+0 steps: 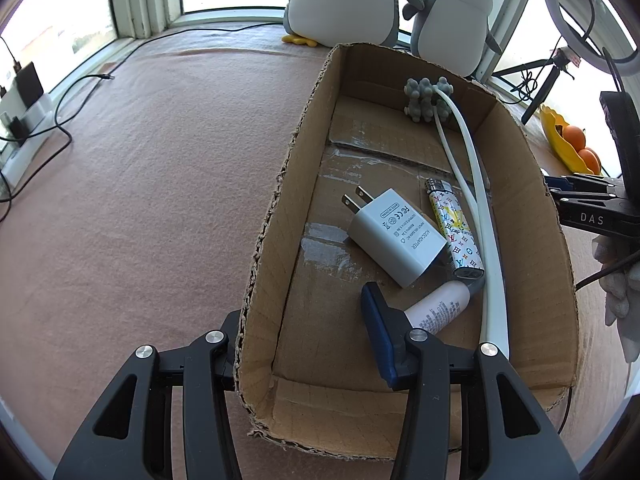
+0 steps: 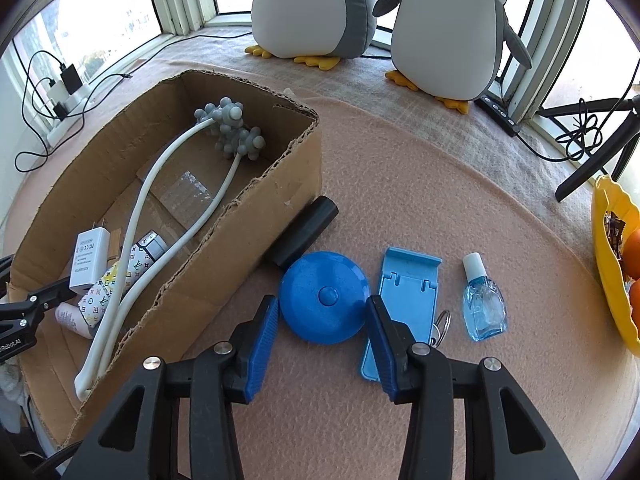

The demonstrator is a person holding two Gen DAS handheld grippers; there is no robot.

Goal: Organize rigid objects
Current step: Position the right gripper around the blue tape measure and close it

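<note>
Right now the right gripper (image 2: 322,344) is wide open, with the round blue tape measure (image 2: 325,297) lying flat on the pink cloth (image 2: 440,184) between its fingertips. Beside it, the black tube (image 2: 305,231) points away toward the penguins (image 2: 320,4). Meanwhile the left gripper (image 1: 308,344) straddles the cardboard box (image 1: 264,248) wall, open wide.

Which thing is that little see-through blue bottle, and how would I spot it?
Start at the cardboard box and follow the row of things on the pink cloth to its right. Past the round blue disc and the flat blue stand lies the bottle, the only clear one, with a white cap.
</note>
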